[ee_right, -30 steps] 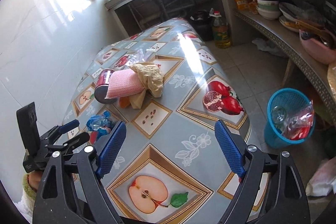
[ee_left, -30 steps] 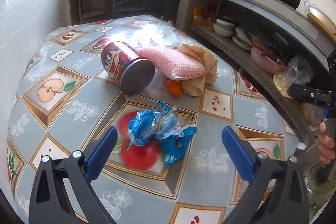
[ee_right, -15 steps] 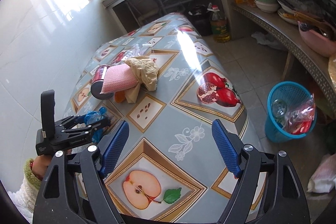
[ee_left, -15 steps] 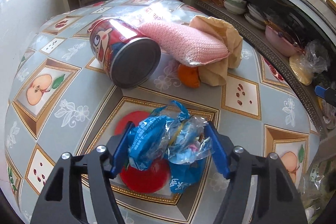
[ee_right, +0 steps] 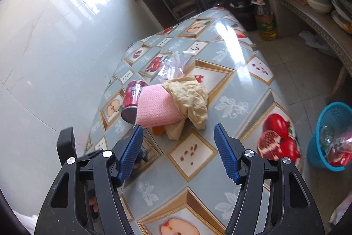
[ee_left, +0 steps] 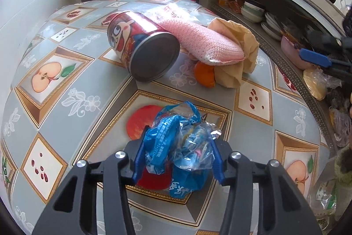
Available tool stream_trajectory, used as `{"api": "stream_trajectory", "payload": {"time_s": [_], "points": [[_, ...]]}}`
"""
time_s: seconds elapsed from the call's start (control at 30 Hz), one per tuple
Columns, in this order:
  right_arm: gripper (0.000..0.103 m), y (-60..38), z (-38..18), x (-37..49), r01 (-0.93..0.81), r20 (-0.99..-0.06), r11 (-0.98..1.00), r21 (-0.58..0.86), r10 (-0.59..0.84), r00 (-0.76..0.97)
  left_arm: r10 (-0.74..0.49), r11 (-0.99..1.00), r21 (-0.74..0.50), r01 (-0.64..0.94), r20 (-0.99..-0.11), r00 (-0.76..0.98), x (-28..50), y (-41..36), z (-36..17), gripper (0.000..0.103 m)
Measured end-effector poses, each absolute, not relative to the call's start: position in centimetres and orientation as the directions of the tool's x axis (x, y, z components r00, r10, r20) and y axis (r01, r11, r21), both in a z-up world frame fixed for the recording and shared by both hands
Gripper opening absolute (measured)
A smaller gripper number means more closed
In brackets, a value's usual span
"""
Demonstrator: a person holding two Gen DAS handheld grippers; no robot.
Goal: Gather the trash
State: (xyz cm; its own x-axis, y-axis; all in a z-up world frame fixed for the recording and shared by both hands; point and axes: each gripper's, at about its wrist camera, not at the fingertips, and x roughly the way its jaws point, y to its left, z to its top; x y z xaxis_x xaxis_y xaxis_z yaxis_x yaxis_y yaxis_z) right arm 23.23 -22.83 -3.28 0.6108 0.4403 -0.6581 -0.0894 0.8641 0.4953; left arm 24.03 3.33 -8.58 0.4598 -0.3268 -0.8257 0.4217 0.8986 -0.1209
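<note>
Kitchen table (ee_left: 66,129) under a fruit-patterned oilcloth, shelves of bowls far right. Left wrist view: left gripper (ee_left: 177,160), low and near, blue pads clamped on a crumpled blue snack wrapper (ee_left: 178,147); white print on it too creased to read. Beyond: red can (ee_left: 143,45) on its side, cartoon face on the label, text illegible; pink cloth (ee_left: 204,45); tan rag (ee_left: 239,54); orange peel (ee_left: 204,76) just beside them. Right wrist view: right gripper (ee_right: 179,153) above the table's near end, jaws spread wide, nothing between them. Blue basket (ee_right: 330,124) on the floor, far right, holding trash.
</note>
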Motion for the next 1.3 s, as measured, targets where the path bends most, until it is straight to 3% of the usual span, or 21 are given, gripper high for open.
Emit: {"api": "stream_trajectory", "payload": {"time_s": [0.17, 0.27, 0.5, 0.57, 0.63, 1.1, 1.3], "points": [[0.063, -22.4, -5.8, 29.2, -0.048, -0.676, 0.816, 0.577, 0.509, 0.532, -0.337, 0.897, -0.133, 0.421, -0.822, 0.459, 23.5, 3.7, -8.6, 0.046], [0.058, -22.5, -8.0, 31.4, 0.019, -0.698, 0.795, 0.606, 0.52, 0.491, -0.343, 0.897, -0.14, 0.419, -0.819, 0.461, 23.2, 3.8, -8.6, 0.046], [0.026, -22.3, -10.7, 32.1, 0.093, -0.72, 0.772, 0.629, 0.534, 0.442, -0.356, 0.894, -0.154, 0.42, -0.814, 0.459, 23.5, 4.0, -8.6, 0.046], [0.011, -22.5, -11.0, 31.8, 0.103, -0.717, 0.762, 0.639, 0.542, 0.437, -0.357, 0.894, -0.154, 0.421, -0.813, 0.46, 23.4, 4.0, -8.6, 0.046], [0.007, -22.9, -11.2, 31.3, 0.114, -0.721, 0.762, 0.637, 0.537, 0.438, -0.357, 0.894, -0.154, 0.421, -0.813, 0.46, 23.4, 4.0, -8.6, 0.046], [0.004, -23.0, -4.2, 23.1, -0.015, -0.743, 0.91, 0.415, 0.348, 0.572, -0.353, 0.894, -0.148, 0.423, -0.813, 0.463, 23.4, 4.0, -8.6, 0.046], [0.004, -23.0, -3.1, 19.8, -0.064, -0.757, 0.916, 0.396, 0.366, 0.542, -0.356, 0.894, -0.152, 0.422, -0.812, 0.463, 23.4, 4.0, -8.5, 0.046]]}}
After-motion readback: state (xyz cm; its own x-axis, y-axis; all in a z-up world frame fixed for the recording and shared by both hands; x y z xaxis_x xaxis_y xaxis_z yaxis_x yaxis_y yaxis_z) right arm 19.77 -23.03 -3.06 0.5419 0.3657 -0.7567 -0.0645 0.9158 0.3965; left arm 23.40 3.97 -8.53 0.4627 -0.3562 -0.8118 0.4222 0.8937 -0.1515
